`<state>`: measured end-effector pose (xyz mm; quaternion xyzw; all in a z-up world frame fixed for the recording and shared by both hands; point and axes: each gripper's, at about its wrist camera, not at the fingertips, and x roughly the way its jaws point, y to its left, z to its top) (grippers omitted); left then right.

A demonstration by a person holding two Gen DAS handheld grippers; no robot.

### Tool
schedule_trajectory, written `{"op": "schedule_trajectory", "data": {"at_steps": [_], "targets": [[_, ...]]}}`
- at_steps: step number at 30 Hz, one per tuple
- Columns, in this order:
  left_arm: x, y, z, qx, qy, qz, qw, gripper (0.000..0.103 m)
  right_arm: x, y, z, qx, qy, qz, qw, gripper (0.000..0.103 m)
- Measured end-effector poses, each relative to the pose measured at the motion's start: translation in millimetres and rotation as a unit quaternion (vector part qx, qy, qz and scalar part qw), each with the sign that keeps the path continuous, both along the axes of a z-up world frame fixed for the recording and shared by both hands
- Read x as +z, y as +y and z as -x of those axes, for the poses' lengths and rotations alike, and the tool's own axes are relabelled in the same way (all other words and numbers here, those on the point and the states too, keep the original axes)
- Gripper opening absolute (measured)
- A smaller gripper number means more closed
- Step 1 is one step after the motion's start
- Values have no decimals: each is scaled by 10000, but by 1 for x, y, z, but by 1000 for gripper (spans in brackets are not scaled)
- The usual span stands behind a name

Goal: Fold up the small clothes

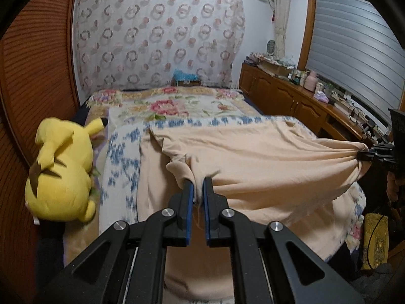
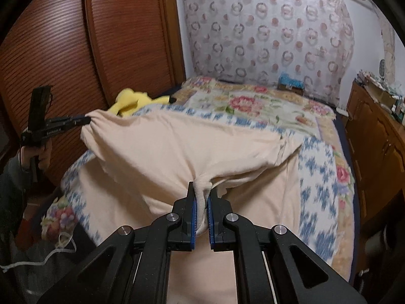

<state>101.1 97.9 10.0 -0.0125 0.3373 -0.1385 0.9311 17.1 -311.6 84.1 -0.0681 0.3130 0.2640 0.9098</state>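
1. Your left gripper [image 1: 198, 181]: jaws clenched on a bunched edge of the peach-coloured soft cotton garment [image 1: 253, 157].
2. Your right gripper [image 2: 201, 186]: jaws clenched on another bunched edge of the same garment, which is lifted and stretched between the two grippers above the bed with the floral blue-and-pink blanket [image 2: 278, 106].
3. Yellow plush toy [image 1: 60, 167] lies on the bed's left side, beside the garment.
4. No container is clearly visible; the items on the wooden cabinet [image 1: 291, 98] are too small to tell.

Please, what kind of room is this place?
Most likely a home bedroom. A bed with a flowered blanket fills the middle, a yellow plush toy lies on it, and a wooden wardrobe stands beside it.
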Motion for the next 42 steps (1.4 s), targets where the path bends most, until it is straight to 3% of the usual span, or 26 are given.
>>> {"op": "schedule_trajectory", "data": {"at_steps": [7, 14, 18, 22, 27, 42], "targets": [[-45, -4, 6, 66, 476, -209, 9986, 8, -47, 1, -7, -76, 468, 112, 9988, 7], [-67, -1, 9, 152, 767, -210, 9967, 16, -62, 15, -24, -247, 519, 513, 9970, 11], [-69, 8, 14, 259, 784, -215, 9964, 40, -54, 27, -18, -192, 404, 630, 9970, 16], [-71, 15, 13, 368, 830, -245, 9956, 50, -42, 26, -4, -195, 239, 623, 9976, 46], [-81, 22, 6, 523, 975, -237, 9936, 69, -50, 26, -8, -279, 249, 680, 9970, 49], [-101, 22, -5, 566, 1124, -280, 9916, 73, -79, 45, -49, -296, 500, 527, 9969, 50]]}}
